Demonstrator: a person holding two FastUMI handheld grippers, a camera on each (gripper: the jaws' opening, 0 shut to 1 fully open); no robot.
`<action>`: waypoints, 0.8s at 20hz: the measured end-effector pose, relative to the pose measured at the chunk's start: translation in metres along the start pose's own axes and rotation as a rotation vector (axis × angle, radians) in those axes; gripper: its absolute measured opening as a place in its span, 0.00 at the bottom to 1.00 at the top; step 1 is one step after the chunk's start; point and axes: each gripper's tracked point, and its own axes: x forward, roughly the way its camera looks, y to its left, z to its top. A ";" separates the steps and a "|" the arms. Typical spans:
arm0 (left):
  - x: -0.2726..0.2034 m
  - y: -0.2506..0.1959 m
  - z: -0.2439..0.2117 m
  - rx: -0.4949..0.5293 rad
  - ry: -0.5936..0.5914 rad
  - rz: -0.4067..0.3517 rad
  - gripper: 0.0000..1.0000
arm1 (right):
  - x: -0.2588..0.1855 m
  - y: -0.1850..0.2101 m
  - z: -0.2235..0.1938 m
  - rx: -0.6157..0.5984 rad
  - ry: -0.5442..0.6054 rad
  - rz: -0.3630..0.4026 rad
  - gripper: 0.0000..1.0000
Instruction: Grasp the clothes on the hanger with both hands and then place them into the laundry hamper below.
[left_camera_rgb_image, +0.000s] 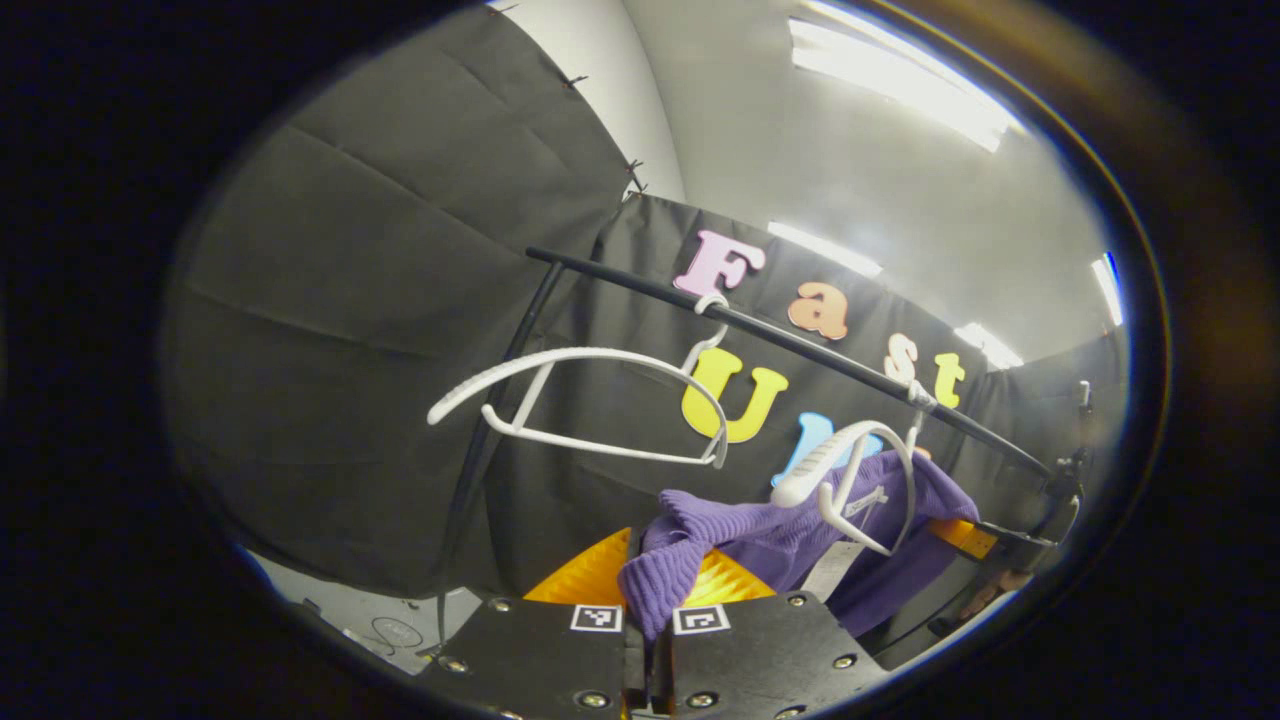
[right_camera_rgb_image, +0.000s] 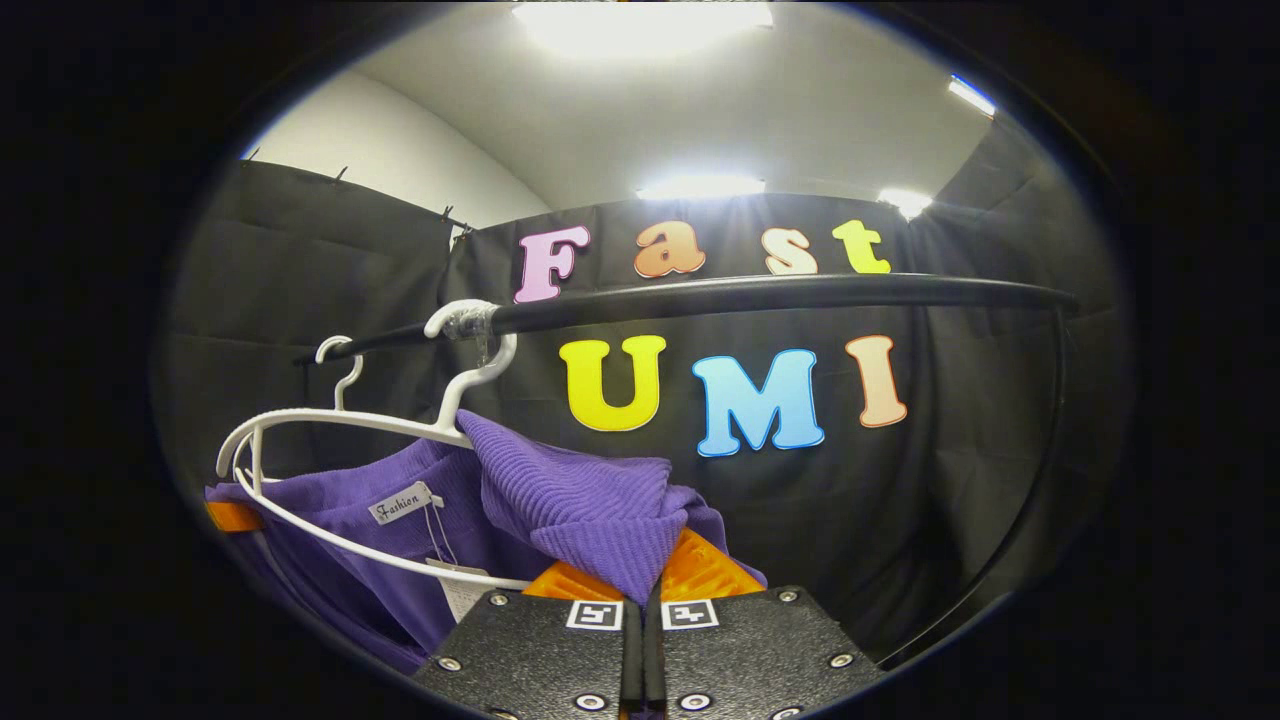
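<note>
Purple sweater (left_camera_rgb_image: 760, 540): pinched at one end between the closed left tongs (left_camera_rgb_image: 648, 625), at the other between the closed right tongs (right_camera_rgb_image: 642, 590). White hanger (right_camera_rgb_image: 340, 470) lies just ahead; rail (right_camera_rgb_image: 760, 292) above. Both grips are best kept firm and lowered together; hamper unseen.

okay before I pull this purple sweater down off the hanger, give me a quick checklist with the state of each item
1. Left gripper shut on sweater: ok, fabric pinched between its fingers.
2. Right gripper shut on sweater: ok, a fold is clamped.
3. Sweater free of hanger: not ok, the hanger's arm runs through the neck opening.
4. Hanger hooked on rail: ok.
5. Spare hanger out of the way: ok, it hangs apart from the sweater.
6. Hamper below: cannot tell.
</note>
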 end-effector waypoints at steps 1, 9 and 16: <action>0.000 -0.007 -0.004 0.007 0.004 -0.002 0.04 | 0.004 -0.006 0.000 0.000 -0.005 -0.003 0.00; 0.022 -0.069 -0.031 0.061 0.034 -0.041 0.00 | 0.016 -0.070 -0.015 0.079 0.017 -0.075 0.00; 0.044 -0.101 -0.048 0.077 0.037 -0.029 0.04 | 0.026 -0.112 -0.021 0.087 0.011 -0.101 0.00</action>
